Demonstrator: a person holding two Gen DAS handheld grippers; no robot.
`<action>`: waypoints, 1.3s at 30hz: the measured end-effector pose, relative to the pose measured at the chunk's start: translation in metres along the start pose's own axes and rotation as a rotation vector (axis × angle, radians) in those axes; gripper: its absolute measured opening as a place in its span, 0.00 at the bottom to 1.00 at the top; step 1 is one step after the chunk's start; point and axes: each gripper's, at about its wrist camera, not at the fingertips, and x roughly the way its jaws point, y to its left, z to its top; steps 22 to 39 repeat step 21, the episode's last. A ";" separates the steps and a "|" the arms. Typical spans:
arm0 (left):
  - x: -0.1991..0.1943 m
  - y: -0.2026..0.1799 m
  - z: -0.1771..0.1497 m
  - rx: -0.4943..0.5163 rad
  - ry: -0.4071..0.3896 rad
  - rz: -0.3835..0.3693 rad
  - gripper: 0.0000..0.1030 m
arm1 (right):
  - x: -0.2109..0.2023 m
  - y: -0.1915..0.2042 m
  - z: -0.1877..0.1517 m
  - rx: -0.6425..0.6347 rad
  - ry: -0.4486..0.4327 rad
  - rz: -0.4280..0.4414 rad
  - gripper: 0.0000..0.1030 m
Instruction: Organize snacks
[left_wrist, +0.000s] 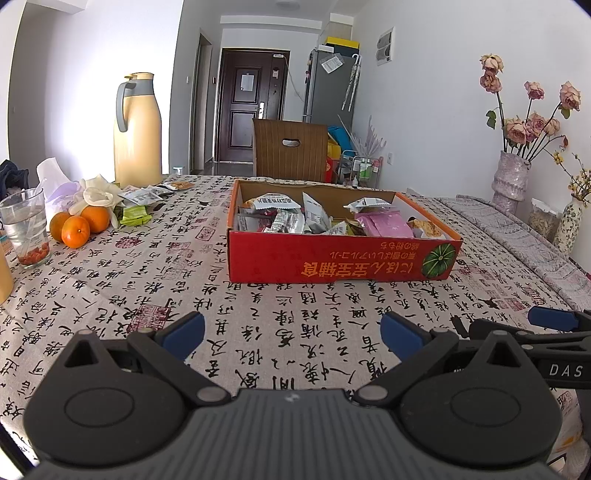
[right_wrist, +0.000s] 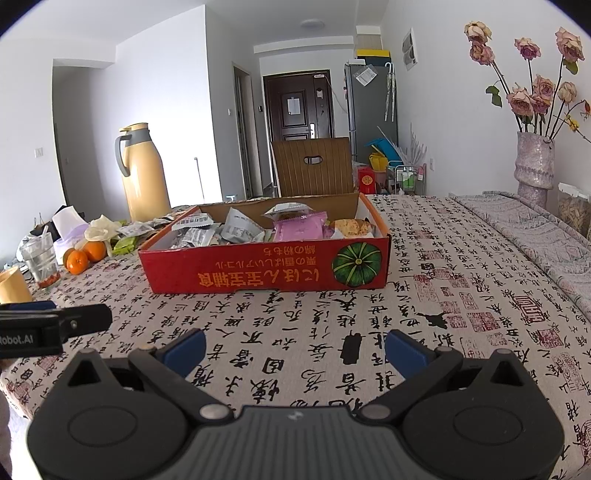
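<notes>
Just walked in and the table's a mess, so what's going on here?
A person holds a two-finger gripper in each hand over the table; the left gripper and right gripper are both open and empty. Ahead sits a red cardboard box already full of snack packets. A few loose packets remain by the oranges and thermos.

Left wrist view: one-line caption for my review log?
Open left gripper above the calligraphy tablecloth, facing a red snack box; loose packets beside oranges.
</notes>
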 end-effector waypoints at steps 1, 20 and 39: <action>0.000 0.000 0.000 0.000 0.000 0.000 1.00 | 0.000 0.000 0.000 0.000 0.000 0.000 1.00; 0.001 -0.002 -0.003 0.006 0.011 -0.009 1.00 | 0.000 -0.001 -0.005 0.000 0.006 -0.001 1.00; 0.001 -0.003 -0.003 0.006 0.011 -0.009 1.00 | 0.001 -0.001 -0.005 -0.001 0.007 -0.002 1.00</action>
